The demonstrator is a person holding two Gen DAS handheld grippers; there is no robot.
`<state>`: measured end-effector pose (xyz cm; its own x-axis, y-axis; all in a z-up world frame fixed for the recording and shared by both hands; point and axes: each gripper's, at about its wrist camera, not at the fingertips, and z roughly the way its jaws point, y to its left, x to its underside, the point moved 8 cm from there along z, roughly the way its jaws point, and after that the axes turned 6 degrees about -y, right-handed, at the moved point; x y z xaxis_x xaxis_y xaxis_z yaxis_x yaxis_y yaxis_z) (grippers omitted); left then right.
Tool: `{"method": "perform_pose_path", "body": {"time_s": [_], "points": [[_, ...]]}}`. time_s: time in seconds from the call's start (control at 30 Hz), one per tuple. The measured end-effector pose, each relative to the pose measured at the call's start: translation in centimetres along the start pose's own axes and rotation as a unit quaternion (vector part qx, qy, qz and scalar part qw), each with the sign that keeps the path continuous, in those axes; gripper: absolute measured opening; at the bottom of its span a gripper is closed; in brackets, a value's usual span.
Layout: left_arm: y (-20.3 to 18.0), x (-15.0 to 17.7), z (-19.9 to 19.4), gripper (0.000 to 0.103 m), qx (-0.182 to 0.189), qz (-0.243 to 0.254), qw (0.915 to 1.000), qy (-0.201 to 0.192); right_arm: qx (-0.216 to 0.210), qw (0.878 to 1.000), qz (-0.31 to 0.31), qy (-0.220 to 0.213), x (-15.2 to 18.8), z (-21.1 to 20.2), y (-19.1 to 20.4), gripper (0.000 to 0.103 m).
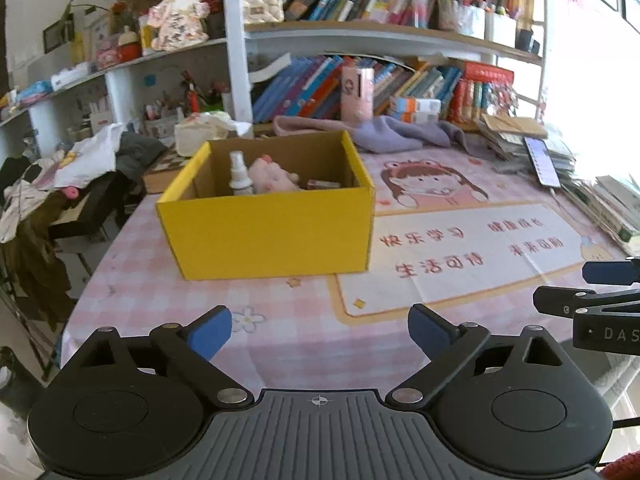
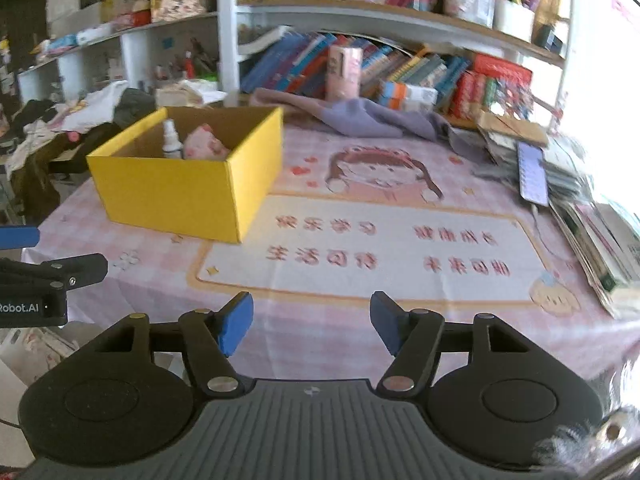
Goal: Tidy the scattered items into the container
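A yellow cardboard box [image 1: 272, 236] stands open-topped on the pink checked tablecloth [image 1: 288, 320]. Inside it are a white spray bottle [image 1: 239, 176], a pink plush toy [image 1: 272, 176] and a small dark item [image 1: 323, 185]. My left gripper [image 1: 320, 330] hovers near the table's front edge, well short of the box, open and empty. In the right wrist view the box [image 2: 176, 196] sits at upper left with the bottle [image 2: 171, 140] and plush [image 2: 206, 144] visible. My right gripper [image 2: 312, 326] is open with only tablecloth between its blue pads. Each gripper shows at the other view's edge.
A bookshelf [image 1: 360, 36] crammed with books lines the back. A purple cloth [image 1: 384, 132] and a pink carton [image 1: 357, 92] lie behind the box. A phone [image 1: 542, 162] leans on stacked books and papers [image 2: 592, 232] at the right. Clothes [image 1: 60, 184] pile up left of the table.
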<state>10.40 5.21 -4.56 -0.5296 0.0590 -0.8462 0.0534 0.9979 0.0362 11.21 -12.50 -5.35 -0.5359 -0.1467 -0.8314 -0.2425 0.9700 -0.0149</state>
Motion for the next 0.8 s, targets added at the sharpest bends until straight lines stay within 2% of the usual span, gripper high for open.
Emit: {"method": "perform_pose_path", "body": {"time_s": [0.3, 0.53, 0.7, 0.8], "points": [[-2.3, 0.9, 0.6, 0.1, 0.02, 0.003, 0.9994, 0.027, 0.019, 1.0, 0.017, 0.018, 1.4, -0.5, -2.3, 0.078], [-2.5, 1.0, 0.8, 0.101, 0.016, -0.002, 0.9993, 0.035, 0.021, 0.999, 0.015, 0.02, 1.5, -0.5, -2.5, 0.085], [-2.5, 1.1, 0.9, 0.103, 0.012, -0.003, 0.9991, 0.04, 0.022, 0.999, 0.015, 0.022, 1.5, -0.4, -2.7, 0.086], [-2.5, 1.2, 0.9, 0.103, 0.016, -0.005, 0.999, 0.043, 0.02, 0.999, 0.014, 0.023, 1.6, -0.4, -2.7, 0.091]]}}
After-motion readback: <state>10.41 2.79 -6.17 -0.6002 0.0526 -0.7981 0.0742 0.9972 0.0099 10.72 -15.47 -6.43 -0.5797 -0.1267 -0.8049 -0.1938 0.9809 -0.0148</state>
